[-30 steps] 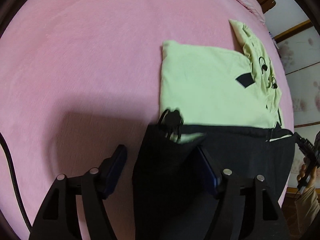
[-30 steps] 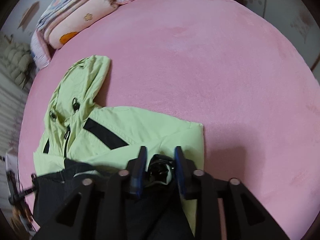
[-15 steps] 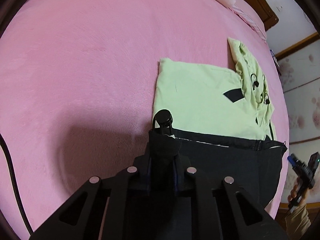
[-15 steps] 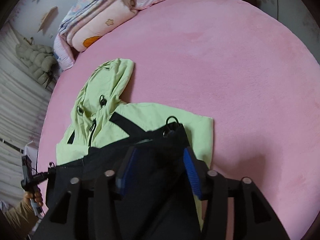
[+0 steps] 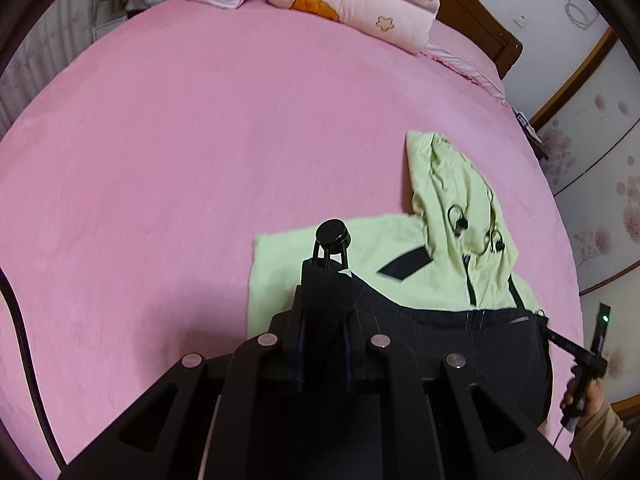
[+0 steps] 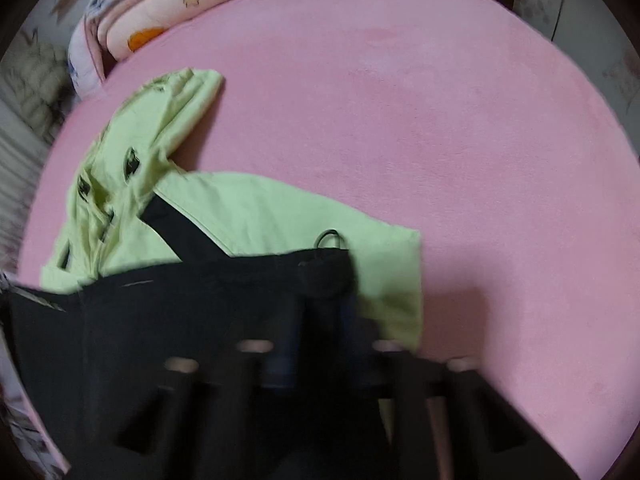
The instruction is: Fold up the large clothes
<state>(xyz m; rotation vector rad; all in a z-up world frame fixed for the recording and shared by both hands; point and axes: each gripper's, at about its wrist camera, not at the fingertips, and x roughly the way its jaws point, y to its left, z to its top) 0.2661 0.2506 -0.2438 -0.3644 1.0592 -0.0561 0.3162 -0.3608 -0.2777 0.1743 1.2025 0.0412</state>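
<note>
A light green hooded jacket [image 5: 280, 256] with a black lower part lies on the pink bed [image 5: 160, 140], its hood [image 5: 444, 176] toward the pillows. My left gripper [image 5: 324, 300] is shut on one corner of the black hem [image 5: 440, 332], and a round cord toggle [image 5: 333, 234] sticks up past the fingertips. In the blurred right wrist view the jacket [image 6: 260, 208] fills the lower left. There my right gripper [image 6: 320, 300] has the other black hem corner [image 6: 180, 312] between its fingers, and its jaws are closing on it. The hem hangs stretched between both grippers.
Folded quilts and pillows [image 5: 360, 4] lie at the head of the bed by a wooden headboard [image 5: 480, 28]. A black cable [image 5: 20, 340] runs along the left edge. A hand [image 5: 588, 400] holds the other gripper's handle at the right bed edge, near flowered panels [image 5: 600, 160].
My left gripper closed on the black hem corner and rose with it. My right gripper widened, then closed around the other corner. The hem lifted off the green part.
</note>
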